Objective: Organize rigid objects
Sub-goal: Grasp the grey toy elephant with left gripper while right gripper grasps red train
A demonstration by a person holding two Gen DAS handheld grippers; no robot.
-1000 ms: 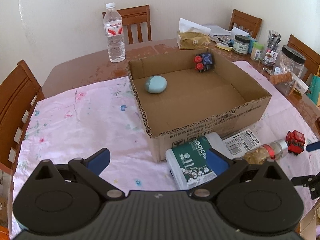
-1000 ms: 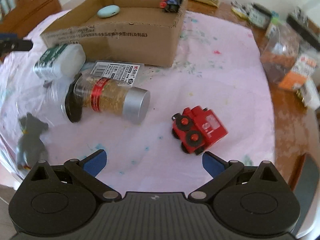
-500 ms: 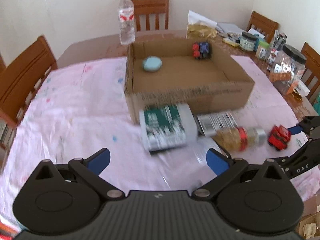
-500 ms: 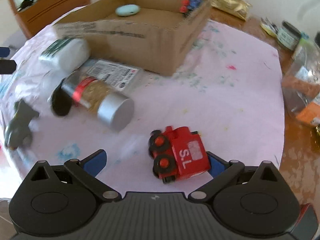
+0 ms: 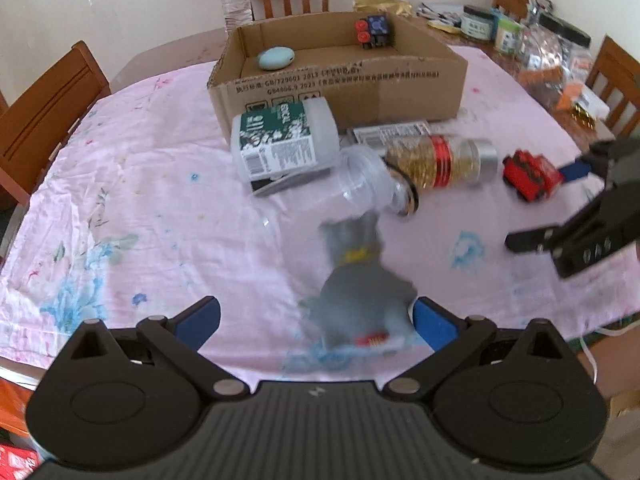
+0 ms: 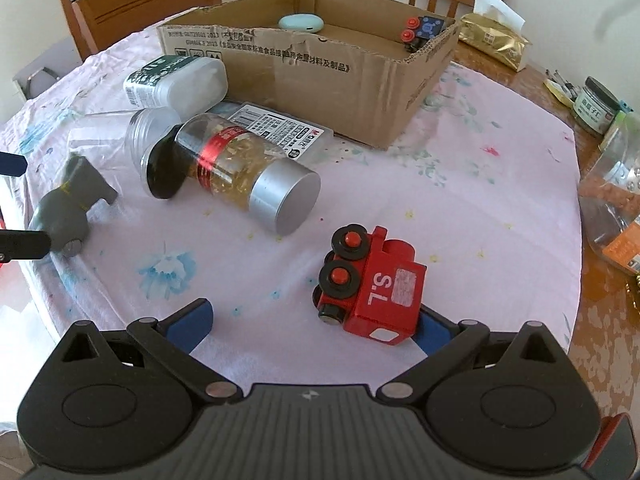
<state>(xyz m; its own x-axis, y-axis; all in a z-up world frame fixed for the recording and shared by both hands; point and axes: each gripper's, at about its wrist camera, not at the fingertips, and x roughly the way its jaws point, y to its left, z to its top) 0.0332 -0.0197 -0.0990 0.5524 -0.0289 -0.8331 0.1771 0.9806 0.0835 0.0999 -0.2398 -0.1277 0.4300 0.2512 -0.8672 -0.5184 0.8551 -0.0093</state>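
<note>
Now we are lining up two pickups at once, both aimed at loose items near the front edge of the surface [image 6: 460, 184]. Our left gripper [image 5: 316, 322] is hovering with its fingers spread wide around a grey toy figure [image 5: 360, 280], which is lying just ahead of them, blurred. Our right gripper [image 6: 314, 322] is also spread, with the red toy train [image 6: 370, 284] sitting on its side against the right finger and well clear of the left one. Neither toy is being pinched yet.

We judge the next move as centring each toy between the fingers, closing, then carrying it to the cardboard box [image 5: 400, 76] toward the far edge, where a pale blue oval case [image 5: 276, 58] and a blue toy car [image 5: 372, 30] are already lying.

Looking through the left view, we are seeing the right gripper from outside and the figure's yellow collar. Looking through the right view, we are reading "S.L" on the train and seeing the silver cap of the spice jar [image 6: 248, 172], lying beside a clear plastic jar [image 6: 150, 132] and a white bottle [image 6: 176, 80].
</note>
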